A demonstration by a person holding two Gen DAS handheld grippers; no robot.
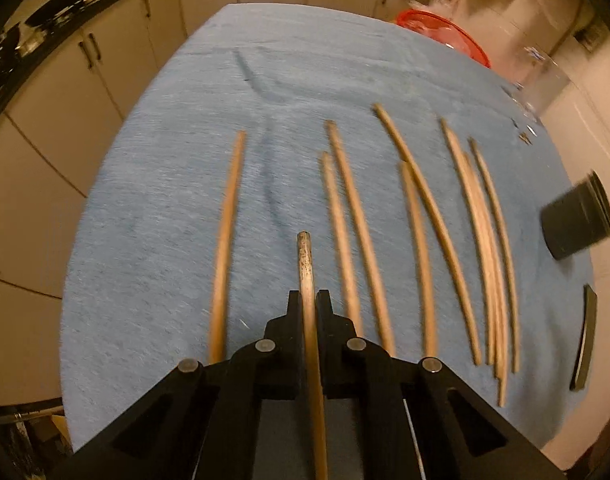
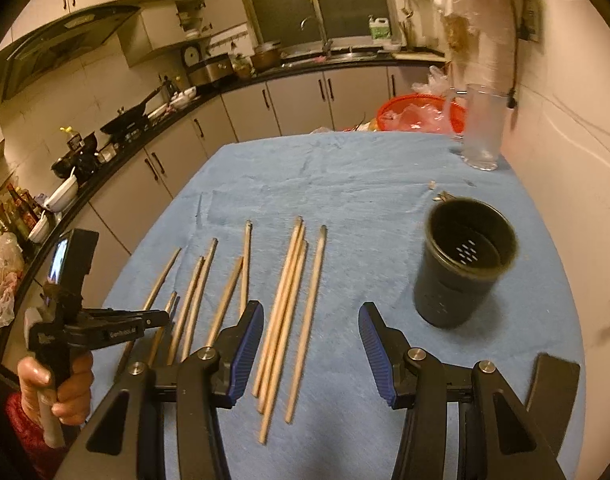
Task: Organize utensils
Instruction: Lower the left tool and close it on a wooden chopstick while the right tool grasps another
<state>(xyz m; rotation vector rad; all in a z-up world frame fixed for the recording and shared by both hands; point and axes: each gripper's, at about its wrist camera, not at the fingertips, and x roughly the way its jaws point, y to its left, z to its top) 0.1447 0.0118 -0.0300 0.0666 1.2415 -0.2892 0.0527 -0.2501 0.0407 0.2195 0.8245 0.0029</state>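
Several wooden chopsticks (image 1: 345, 232) lie in a loose row on the blue cloth (image 1: 165, 220). My left gripper (image 1: 308, 300) is shut on one chopstick (image 1: 305, 260) with a grey tip, held above the cloth. In the right wrist view the left gripper (image 2: 161, 318) sits at the left, over the chopsticks' near ends. My right gripper (image 2: 311, 344) is open and empty, low over the right group of chopsticks (image 2: 289, 304). A black perforated holder cup (image 2: 463, 264) stands upright to its right; it also shows in the left wrist view (image 1: 577, 220).
A clear glass pitcher (image 2: 481, 128) stands at the far right of the table. A red basket (image 2: 421, 114) sits beyond the far edge. A dark flat object (image 1: 585, 336) lies at the right edge. Kitchen counters run along the left.
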